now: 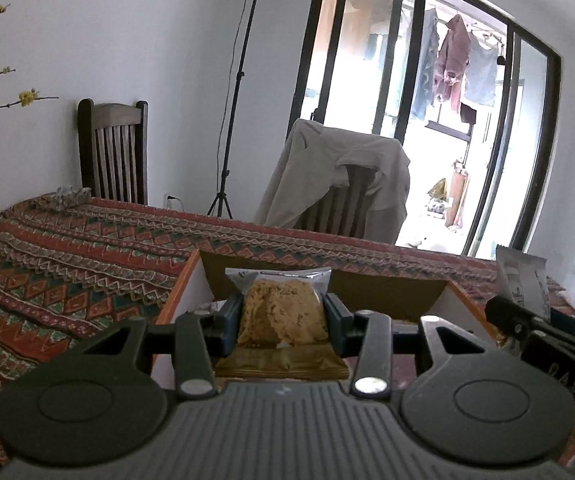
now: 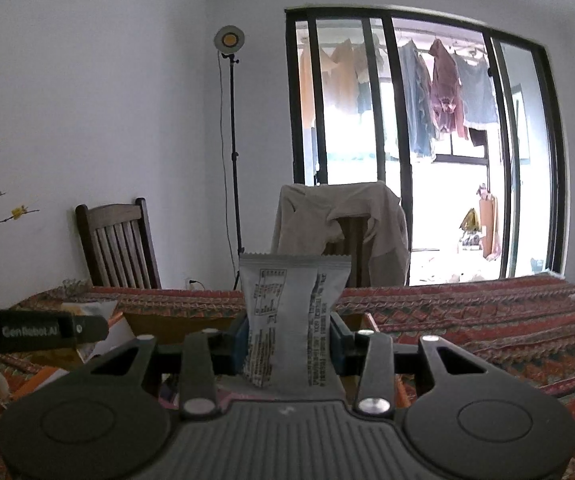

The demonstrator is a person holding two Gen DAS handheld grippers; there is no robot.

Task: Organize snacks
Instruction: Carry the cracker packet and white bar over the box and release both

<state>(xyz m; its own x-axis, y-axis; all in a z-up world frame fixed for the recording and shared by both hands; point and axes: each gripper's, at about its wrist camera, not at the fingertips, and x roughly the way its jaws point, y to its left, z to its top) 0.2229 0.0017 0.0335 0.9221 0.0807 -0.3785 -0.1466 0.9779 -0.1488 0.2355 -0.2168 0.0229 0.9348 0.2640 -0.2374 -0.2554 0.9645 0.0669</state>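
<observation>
Left wrist view: left gripper (image 1: 282, 322) jaws pinch a clear cookie packet (image 1: 280, 312) above the open box (image 1: 185, 292); right gripper (image 2: 287, 340) jaws clamp a grey snack pouch (image 2: 287, 320) (held upright).

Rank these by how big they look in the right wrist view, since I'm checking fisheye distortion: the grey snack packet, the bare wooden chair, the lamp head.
1. Grey snack packet, though nearness to the camera inflates it.
2. Bare wooden chair, slightly smaller.
3. Lamp head, clearly smallest.
</observation>
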